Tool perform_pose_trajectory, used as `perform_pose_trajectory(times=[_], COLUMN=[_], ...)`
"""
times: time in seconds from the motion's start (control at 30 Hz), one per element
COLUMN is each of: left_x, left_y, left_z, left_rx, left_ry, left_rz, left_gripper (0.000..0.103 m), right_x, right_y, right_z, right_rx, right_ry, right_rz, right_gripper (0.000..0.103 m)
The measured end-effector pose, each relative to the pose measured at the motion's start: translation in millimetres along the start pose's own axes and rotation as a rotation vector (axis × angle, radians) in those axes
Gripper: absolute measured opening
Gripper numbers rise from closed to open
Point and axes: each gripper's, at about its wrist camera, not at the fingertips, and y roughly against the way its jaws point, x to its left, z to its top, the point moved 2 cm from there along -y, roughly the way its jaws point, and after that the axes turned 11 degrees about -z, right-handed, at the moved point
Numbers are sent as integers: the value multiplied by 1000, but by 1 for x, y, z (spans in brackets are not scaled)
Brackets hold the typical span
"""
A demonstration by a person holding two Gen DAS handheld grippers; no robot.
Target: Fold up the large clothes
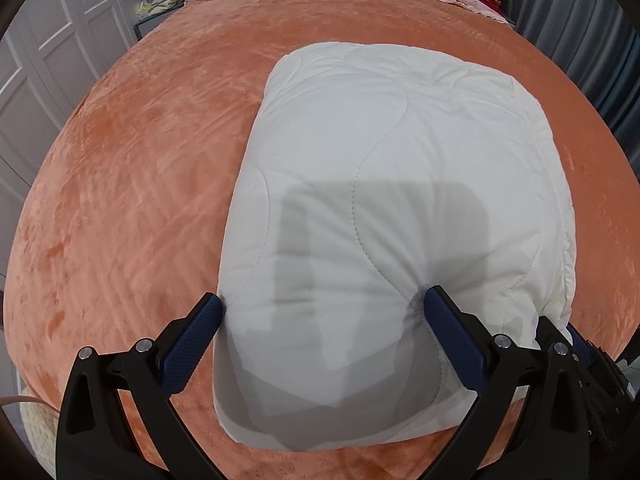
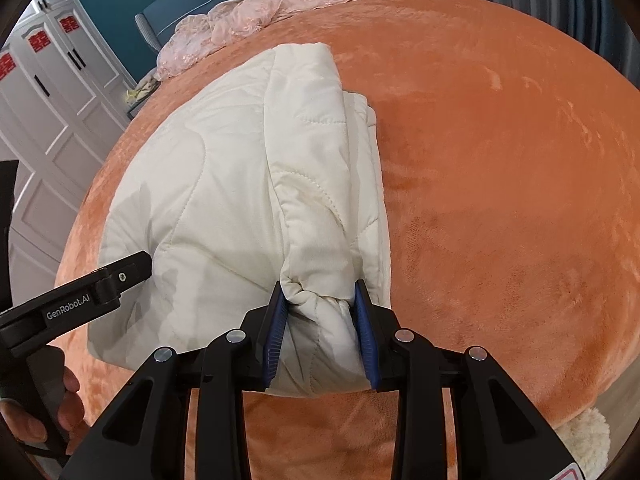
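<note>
A folded, thick white quilt (image 1: 400, 168) lies on the orange plush bed cover (image 1: 132, 200). My left gripper (image 1: 324, 304) straddles the quilt's near left end; both blue pads press into the padding and dent it, so it is shut on the quilt. In the right wrist view my right gripper (image 2: 320, 300) is shut on the bunched near right corner of the quilt (image 2: 224, 176), where several layers stack. One black finger (image 2: 132, 268) of the left gripper rests on the quilt's top at the left. Part of the right gripper's body (image 1: 576, 344) shows at the quilt's right corner.
A pink lace bedspread (image 2: 256, 16) is heaped at the head of the bed. White wardrobe doors (image 2: 52, 92) stand at the left, grey curtains (image 1: 580, 20) at the right. A person's hand (image 2: 60, 400) holds the left gripper's handle. A cream fluffy rug (image 2: 584, 436) lies below the bed's edge.
</note>
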Motion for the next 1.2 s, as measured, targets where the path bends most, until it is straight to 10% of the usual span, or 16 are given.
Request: perform_pose_trajectory(times=[0.43, 0.73, 0.97, 1.2], left_x=[-2, 62, 87, 78], left_y=[-4, 24, -29, -38], left_z=[-3, 9, 5, 4], left_rx=[-24, -35, 99, 70], left_ry=[-7, 295, 508, 494], left_rz=[16, -251, -509, -519], left_gripper=[98, 98, 98, 98], right_x=[7, -20, -28, -30], right_y=[-4, 37, -18, -36], right_z=[-7, 25, 27, 15], right_rx=[-30, -99, 76, 105], right_ry=[16, -120, -254, -302], right_rz=[-21, 50, 198, 233], right_gripper=[32, 70, 81, 85])
